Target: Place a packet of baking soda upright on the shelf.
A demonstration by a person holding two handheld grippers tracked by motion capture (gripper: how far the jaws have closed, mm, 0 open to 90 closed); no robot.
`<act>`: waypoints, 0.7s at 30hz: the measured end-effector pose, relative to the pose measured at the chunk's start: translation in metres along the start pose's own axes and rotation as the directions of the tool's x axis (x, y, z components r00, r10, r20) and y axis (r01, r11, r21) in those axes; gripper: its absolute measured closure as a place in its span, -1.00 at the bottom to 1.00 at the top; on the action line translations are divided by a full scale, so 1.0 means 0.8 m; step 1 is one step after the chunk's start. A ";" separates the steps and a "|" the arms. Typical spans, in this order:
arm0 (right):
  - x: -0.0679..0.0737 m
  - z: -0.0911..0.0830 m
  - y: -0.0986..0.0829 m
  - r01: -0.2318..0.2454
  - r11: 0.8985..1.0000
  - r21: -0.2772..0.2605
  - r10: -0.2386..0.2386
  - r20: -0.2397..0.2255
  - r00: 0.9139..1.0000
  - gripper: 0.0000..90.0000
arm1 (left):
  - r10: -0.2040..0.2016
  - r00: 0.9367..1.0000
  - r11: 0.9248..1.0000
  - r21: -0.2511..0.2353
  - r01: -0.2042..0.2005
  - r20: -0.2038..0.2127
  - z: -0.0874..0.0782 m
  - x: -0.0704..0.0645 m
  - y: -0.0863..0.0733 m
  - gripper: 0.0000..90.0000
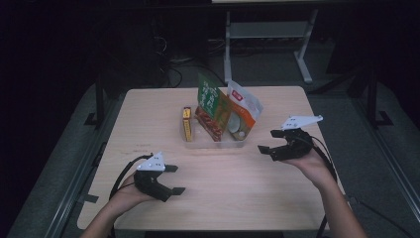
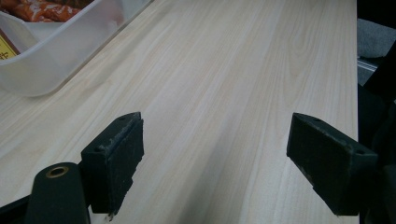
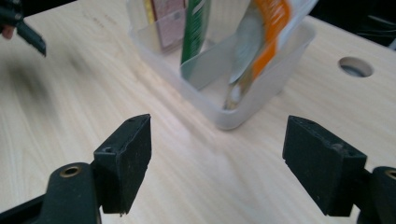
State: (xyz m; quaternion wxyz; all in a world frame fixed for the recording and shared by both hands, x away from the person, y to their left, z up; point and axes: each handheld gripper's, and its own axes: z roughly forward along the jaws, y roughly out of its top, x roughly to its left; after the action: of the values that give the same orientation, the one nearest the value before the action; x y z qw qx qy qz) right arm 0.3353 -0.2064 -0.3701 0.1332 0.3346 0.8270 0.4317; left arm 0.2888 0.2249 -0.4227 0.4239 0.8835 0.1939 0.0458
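Worktop (image 1: 148,114) of pale wood, seen from the high view, carries a clear plastic tub (image 1: 198,142) at its middle, a little toward the far edge. In the tub stand a green packet (image 1: 209,96), a white and orange pouch (image 1: 243,110) leaning to the right, a red packet (image 1: 208,124) low in front, and a slim yellow box (image 1: 187,124) at the left end. The left gripper (image 1: 174,179) rests low near the front left, its fingers spread and holding nothing, well apart from the tub. The right gripper (image 1: 269,141) hangs just to the right of the tub, fingers likewise spread and bare.

The left gripper view looks along the bare wood between two wide-apart fingers (image 2: 114,158); a corner of the tub (image 2: 56,60) sits at the upper left, away from them.

The right gripper view has the tub (image 3: 252,100) near and ahead, between the lines of its parted fingers (image 3: 126,154) but untouched. The pouch (image 3: 261,42) and the green packet (image 3: 196,28) stand inside, somewhat blurred. The other gripper (image 3: 25,32) shows at the far upper left.
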 end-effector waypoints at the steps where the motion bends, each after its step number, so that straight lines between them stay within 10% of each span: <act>1: 0.003 0.002 -0.004 0.010 1.000 -0.003 -0.010 -0.001 1.000 -0.49 | -0.008 1.000 1.000 -0.004 0.008 0.000 0.001 0.000 -0.001 -0.59; 21: 0.054 0.044 -0.069 0.077 0.995 0.057 -0.069 -0.128 0.989 -0.51 | -0.009 1.000 0.999 0.045 0.008 0.029 0.017 -0.007 -0.017 -0.59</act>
State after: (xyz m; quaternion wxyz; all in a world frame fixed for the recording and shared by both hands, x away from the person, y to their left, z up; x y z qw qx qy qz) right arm 0.2968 -0.1776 -0.4324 0.0861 0.2802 0.8584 0.4210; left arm 0.2831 0.2207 -0.4412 0.4068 0.8926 0.1924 0.0267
